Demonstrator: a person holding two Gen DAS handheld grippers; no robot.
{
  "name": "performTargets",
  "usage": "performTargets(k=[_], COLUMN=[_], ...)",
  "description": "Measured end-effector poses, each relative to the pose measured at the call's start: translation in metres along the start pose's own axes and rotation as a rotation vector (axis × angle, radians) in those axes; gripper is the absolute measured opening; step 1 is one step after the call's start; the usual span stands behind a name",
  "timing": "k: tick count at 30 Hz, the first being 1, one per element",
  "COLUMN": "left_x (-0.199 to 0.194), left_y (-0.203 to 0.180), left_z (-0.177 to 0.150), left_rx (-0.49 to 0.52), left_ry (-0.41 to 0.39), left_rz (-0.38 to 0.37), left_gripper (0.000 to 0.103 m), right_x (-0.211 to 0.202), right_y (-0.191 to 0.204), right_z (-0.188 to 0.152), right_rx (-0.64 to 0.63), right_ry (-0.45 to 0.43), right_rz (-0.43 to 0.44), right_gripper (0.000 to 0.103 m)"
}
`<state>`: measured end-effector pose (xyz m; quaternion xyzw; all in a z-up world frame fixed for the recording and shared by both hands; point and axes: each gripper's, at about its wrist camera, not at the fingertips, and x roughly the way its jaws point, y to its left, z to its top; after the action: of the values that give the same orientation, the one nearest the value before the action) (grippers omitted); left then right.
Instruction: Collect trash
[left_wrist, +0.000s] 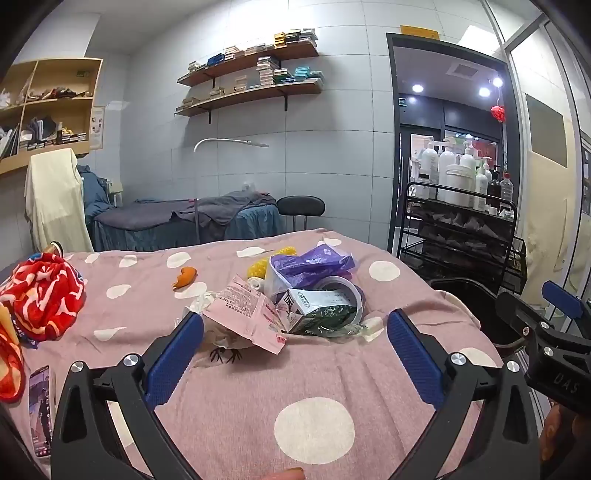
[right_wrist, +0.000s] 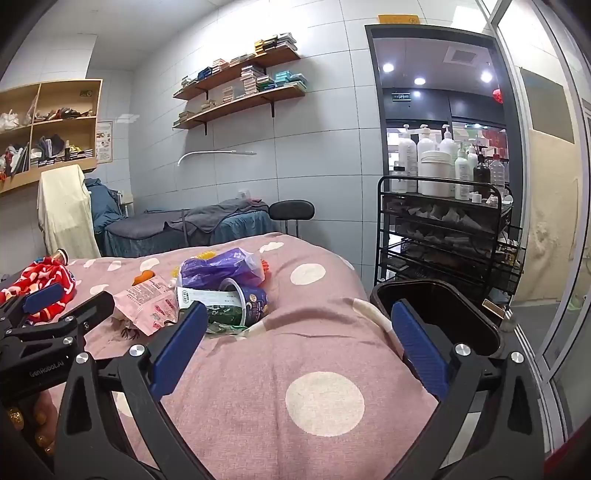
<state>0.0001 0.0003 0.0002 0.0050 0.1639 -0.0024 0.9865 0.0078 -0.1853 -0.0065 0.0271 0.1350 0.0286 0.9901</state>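
A heap of trash lies mid-bed on the pink dotted cover (left_wrist: 314, 369): a pink wrapper (left_wrist: 247, 314), a tipped paper cup (left_wrist: 343, 295) stuffed with a green and white packet (left_wrist: 317, 310), a purple bag (left_wrist: 314, 264) and an orange scrap (left_wrist: 184, 277). My left gripper (left_wrist: 295, 326) stands open just short of the heap, nothing between its fingers. In the right wrist view the same pink wrapper (right_wrist: 147, 302), cup (right_wrist: 251, 302) and purple bag (right_wrist: 221, 267) lie ahead to the left. My right gripper (right_wrist: 299, 321) is open and empty, with a black bin (right_wrist: 436, 314) behind its right finger.
A red patterned cloth (left_wrist: 40, 295) and a phone (left_wrist: 40, 406) lie at the bed's left side. A black trolley (right_wrist: 443, 229) with white bottles stands beyond the bin at right. Another bed (left_wrist: 184, 221), a stool (left_wrist: 301, 206) and wall shelves are behind.
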Motion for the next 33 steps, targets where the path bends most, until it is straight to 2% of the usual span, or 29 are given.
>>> performTargets(k=[33], left_x=[0.0003], left_y=[0.0022], left_z=[-0.0041], left_rx=[-0.015], left_ry=[0.013], left_rz=[-0.004], left_gripper=[0.098], right_x=[0.0004], right_y=[0.0015], right_z=[-0.005], right_rx=[0.005], right_ry=[0.008], right_rz=[0.006], right_gripper=[0.098])
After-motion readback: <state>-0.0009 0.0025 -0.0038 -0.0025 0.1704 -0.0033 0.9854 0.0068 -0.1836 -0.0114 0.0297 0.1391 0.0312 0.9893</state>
